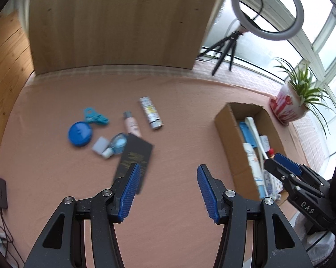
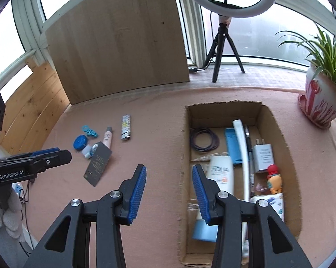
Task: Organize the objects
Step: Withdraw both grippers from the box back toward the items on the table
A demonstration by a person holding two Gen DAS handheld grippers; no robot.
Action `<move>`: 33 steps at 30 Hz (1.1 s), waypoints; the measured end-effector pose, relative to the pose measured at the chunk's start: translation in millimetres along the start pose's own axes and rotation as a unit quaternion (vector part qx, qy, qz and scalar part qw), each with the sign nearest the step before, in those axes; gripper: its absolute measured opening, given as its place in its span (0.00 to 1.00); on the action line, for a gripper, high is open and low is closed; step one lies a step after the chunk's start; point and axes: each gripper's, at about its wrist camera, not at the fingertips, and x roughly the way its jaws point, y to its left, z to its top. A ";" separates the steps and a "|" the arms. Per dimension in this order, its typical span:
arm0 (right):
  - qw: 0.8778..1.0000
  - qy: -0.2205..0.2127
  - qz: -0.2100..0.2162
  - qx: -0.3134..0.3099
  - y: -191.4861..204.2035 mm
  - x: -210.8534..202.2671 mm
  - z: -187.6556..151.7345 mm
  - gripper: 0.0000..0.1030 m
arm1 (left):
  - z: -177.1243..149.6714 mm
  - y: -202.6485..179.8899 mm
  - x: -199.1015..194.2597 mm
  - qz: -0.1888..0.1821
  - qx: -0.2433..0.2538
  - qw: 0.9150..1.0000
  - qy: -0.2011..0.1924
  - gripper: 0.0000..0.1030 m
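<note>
both tools hang with their jaws apart and empty: the left gripper (image 1: 166,189) sits low in the centre of its own view over bare pink tablecloth (image 1: 179,102), and the right gripper (image 2: 169,192) hovers at the left edge of the cardboard box (image 2: 288,156), which fills the right half of the right wrist view. the things left to tidy lie in a tight cluster left of centre in the left wrist view: a black card (image 1: 135,156), a pink tube (image 1: 132,126), a silver patterned tube (image 1: 151,112), a round blue case (image 1: 80,134), a teal clip (image 1: 94,117), a small grey-white block (image 1: 100,145) and a clear blue-tinted piece (image 1: 120,143). my worry is that cluster: the card overlaps the blue-tinted piece and lies against the pink tube, so a careless reach would likely nudge neighbours or pinch two at once, and the flat card looks hard to lift off cloth. the box is already crowded with a white sunscreen tube (image 2: 219,174), a blue case (image 2: 234,145), a long white handle (image 2: 242,147), a charger plug (image 2: 263,156), a coil of dark bands (image 2: 204,141) and a small orange figure (image 2: 274,181), so a drop could land on top and roll. a potted plant (image 2: 322,84) at far right and a ring light on its tripod (image 2: 223,42) at the top stand clear of the work.
</note>
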 end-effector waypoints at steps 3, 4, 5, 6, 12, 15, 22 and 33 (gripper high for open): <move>1.000 0.005 -0.002 -0.008 10.2 5.9 -2.4 0.38 | -11.7 39.2 -4.0 0.012 -0.033 0.999 0.004 0.55; 1.000 0.005 -0.008 -0.013 13.6 7.7 -3.3 0.38 | -15.3 49.8 -4.2 0.016 -0.042 0.999 0.005 0.55; 1.000 0.010 -0.012 -0.018 16.5 9.9 -4.1 0.38 | -19.8 63.2 -4.4 0.023 -0.052 0.998 0.006 0.55; 1.000 0.018 -0.014 -0.021 18.7 13.0 -4.5 0.38 | -23.9 74.5 -4.0 0.030 -0.060 0.998 0.008 0.55; 0.997 0.070 -0.008 -0.013 27.8 37.0 -8.9 0.38 | -39.4 124.9 -1.2 0.056 -0.088 0.994 0.014 0.55; 0.996 0.083 0.006 -0.012 35.3 47.9 -10.1 0.38 | -39.9 138.5 4.6 0.061 -0.093 0.994 0.018 0.55; 0.993 0.105 0.049 0.004 57.0 73.6 5.5 0.38 | -22.1 154.0 25.8 0.063 -0.095 0.993 0.028 0.55; 0.988 0.129 0.083 0.015 88.1 121.3 53.6 0.38 | 19.8 163.0 63.4 0.059 -0.097 0.993 0.040 0.57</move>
